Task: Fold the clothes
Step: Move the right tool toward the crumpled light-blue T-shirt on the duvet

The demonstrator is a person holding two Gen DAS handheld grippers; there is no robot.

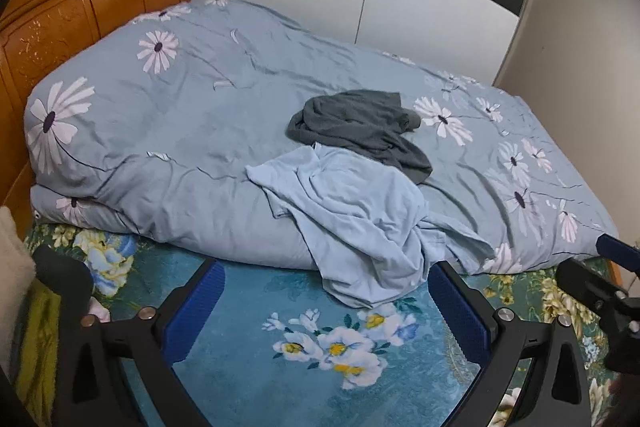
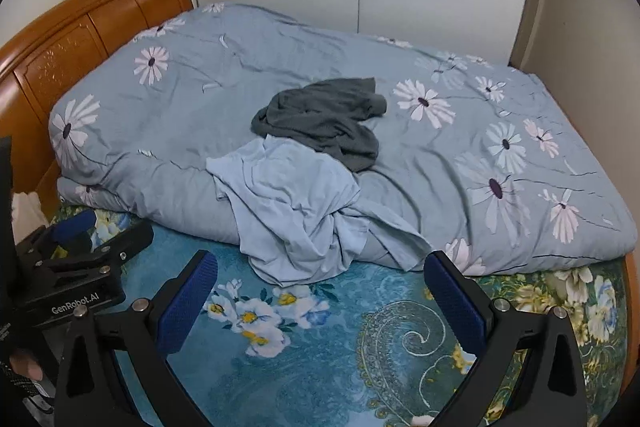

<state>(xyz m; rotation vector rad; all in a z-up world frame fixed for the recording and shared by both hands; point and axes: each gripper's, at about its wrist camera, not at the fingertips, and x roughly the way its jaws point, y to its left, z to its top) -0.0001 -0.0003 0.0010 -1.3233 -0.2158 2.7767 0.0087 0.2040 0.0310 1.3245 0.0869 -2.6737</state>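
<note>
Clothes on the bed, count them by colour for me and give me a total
Light blue garment: 1, crumpled, draped over the near edge of the quilt.
Dark grey garment: 1, bunched on the quilt just behind the blue one, their edges touching.
Total: 2, neither folded yet.

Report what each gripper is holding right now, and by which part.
Nothing is held. The left gripper and right gripper are both open over the floral sheet; the light blue garment and grey garment lie ungripped on the duvet.
</note>
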